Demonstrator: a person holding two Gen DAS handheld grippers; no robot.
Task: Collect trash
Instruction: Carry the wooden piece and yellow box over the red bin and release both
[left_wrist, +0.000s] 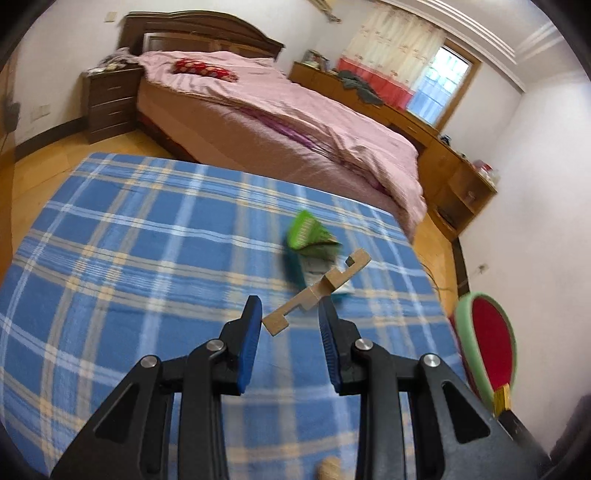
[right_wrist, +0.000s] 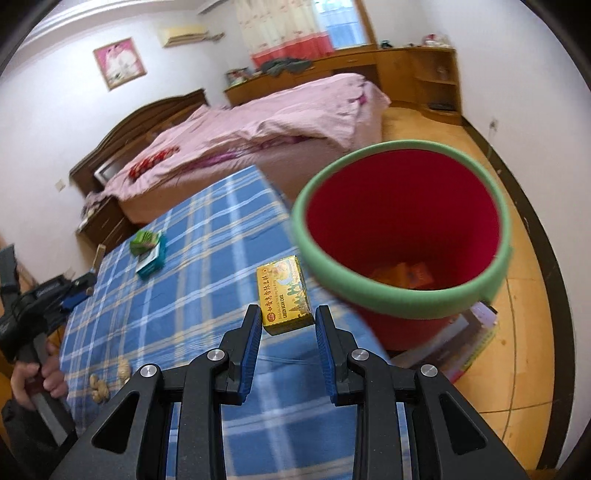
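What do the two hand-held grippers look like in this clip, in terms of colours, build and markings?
Both look identical. The left hand-held gripper and right hand-held gripper have matte black angular linkage arms with triangular cut-outs, joined by round silver pivot bolts. Each finger carries a blue ribbed pad. No cables or markings show. The right wrist view also shows a bare hand on the left gripper's dark handle.
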